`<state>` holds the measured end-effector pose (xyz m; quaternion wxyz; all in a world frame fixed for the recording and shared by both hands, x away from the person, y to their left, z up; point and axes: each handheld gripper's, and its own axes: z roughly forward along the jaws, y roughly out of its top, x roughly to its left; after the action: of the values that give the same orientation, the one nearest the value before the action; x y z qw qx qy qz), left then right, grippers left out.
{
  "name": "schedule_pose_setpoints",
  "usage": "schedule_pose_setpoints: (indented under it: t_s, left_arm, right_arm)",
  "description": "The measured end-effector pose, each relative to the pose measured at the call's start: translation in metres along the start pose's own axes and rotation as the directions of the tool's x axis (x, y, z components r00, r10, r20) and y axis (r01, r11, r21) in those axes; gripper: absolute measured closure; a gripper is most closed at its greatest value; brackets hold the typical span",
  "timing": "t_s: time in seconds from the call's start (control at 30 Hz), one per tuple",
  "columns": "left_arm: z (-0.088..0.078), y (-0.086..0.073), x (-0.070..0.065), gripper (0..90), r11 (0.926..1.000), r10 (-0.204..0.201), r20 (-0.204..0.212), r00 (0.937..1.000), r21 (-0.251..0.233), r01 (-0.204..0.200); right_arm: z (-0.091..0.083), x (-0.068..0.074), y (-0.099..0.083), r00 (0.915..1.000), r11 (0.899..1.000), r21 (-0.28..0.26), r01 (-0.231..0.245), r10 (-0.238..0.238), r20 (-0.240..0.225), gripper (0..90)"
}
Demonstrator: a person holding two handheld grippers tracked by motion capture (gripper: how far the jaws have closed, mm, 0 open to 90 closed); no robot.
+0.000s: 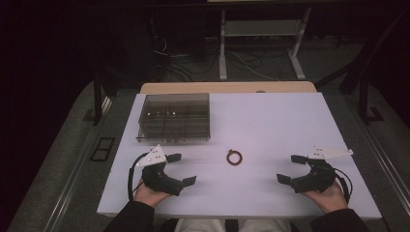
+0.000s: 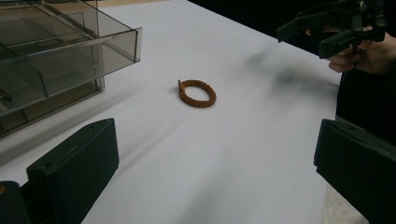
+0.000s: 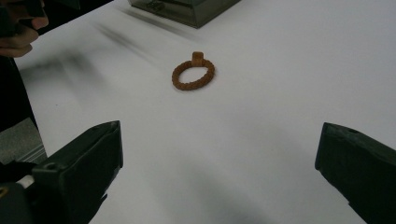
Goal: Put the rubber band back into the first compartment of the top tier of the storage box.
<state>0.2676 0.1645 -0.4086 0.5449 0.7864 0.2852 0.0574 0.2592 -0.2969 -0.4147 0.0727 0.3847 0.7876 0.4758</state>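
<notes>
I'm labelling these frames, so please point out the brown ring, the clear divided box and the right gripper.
brown ring (image 2: pixel 197 93): left gripper view, on its braided band.
clear divided box (image 1: pixel 174 117): high view, on its smoky top.
right gripper (image 1: pixel 288 168): high view, midway between its open fingertips.

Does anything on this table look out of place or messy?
Nothing stands out. A brown braided ring lies flat on the white table, apart from the smoky plastic organizer box, which sits square. Nothing looks spilled or broken.
</notes>
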Motion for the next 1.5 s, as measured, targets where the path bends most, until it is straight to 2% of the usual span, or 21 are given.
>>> schedule_pose_setpoints:
  t_s: [0.63, 1.5]
  left_arm:
    - [0.012, 0.025, -0.004, 0.0, 0.9954, 0.059, 0.047, 0.9972, 0.073, -0.062]
    - [0.034, 0.045, -0.012, 0.0, 0.9843, 0.096, 0.101, 0.9903, 0.138, -0.109]
  right_arm:
    - [-0.001, 0.000, -0.001, 1.0000, 1.000, 0.001, -0.003, 0.003, 0.003, 0.2]
    - [-0.001, 0.000, -0.001, 1.0000, 1.000, 0.001, -0.001, 0.001, 0.003, 0.2]
